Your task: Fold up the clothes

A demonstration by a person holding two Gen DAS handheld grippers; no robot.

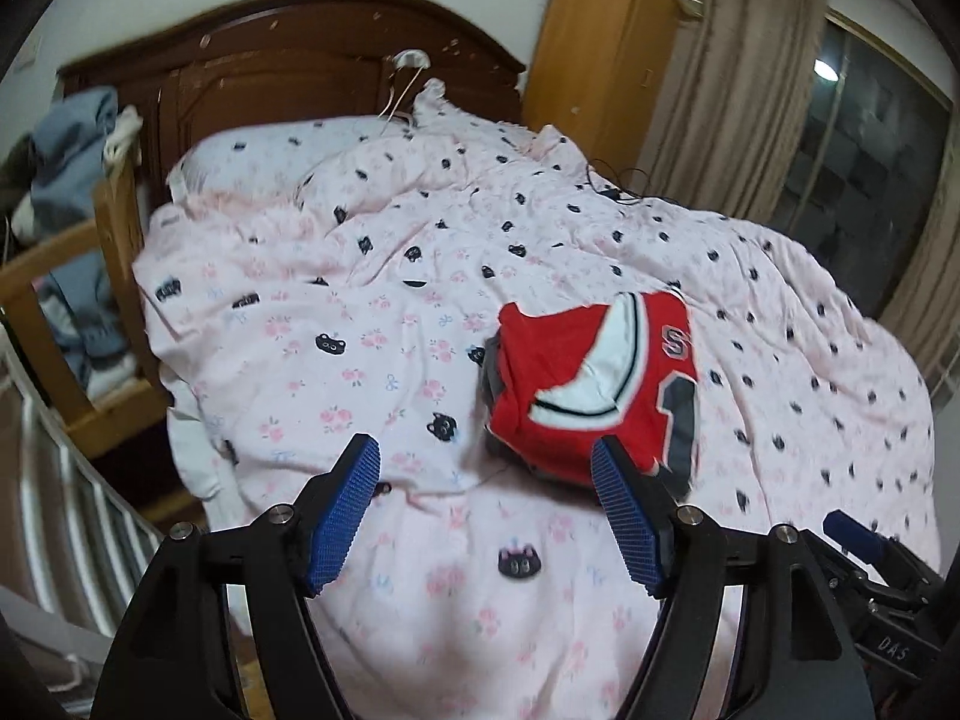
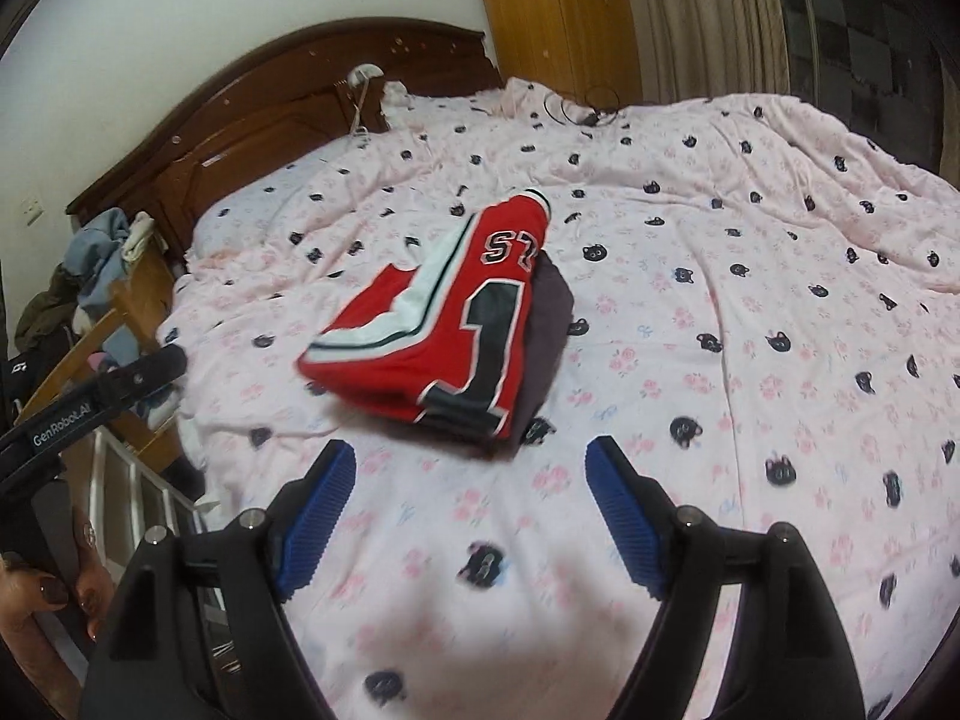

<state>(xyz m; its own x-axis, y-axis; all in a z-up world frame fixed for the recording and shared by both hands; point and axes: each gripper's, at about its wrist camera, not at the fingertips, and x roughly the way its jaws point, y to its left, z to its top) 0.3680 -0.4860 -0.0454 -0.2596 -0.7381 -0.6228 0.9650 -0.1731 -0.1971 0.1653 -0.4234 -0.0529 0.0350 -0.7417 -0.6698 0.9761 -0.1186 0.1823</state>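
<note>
Pink cotton bedding (image 1: 336, 372) printed with small flowers and black cat faces covers the whole bed, rumpled into soft ridges toward the carved dark-wood headboard (image 1: 288, 54). From the left wrist view, the left gripper (image 1: 489, 477) hangs over the near part of the bedding with its two black arms spread wide; its ribbed blue pads (image 1: 345, 516) grip nothing, and the right-hand pad overlaps the near edge of the jersey (image 1: 594, 384) in the picture, though whether it touches cannot be told. The right gripper (image 2: 471, 477) is likewise spread wide and empty, its ridged blue pads (image 2: 624, 522) apart from the cloth, with the jersey just beyond them. That jersey is folded into a compact bundle of smooth red fabric with white panels edged in thin dark stripes, a large black numeral 1 outlined in white, and stitched letters near one end. It lies on top of a folded dark grey garment (image 2: 549, 336) whose edge pokes out beside and beneath it, both near the middle of the bed. Farther out, a light wooden wardrobe (image 1: 594, 36) stands by ribbed beige curtains (image 1: 744, 66) and a dark window. A wooden chair (image 1: 78, 300) piled with bluish clothes stands beside the bed.
</note>
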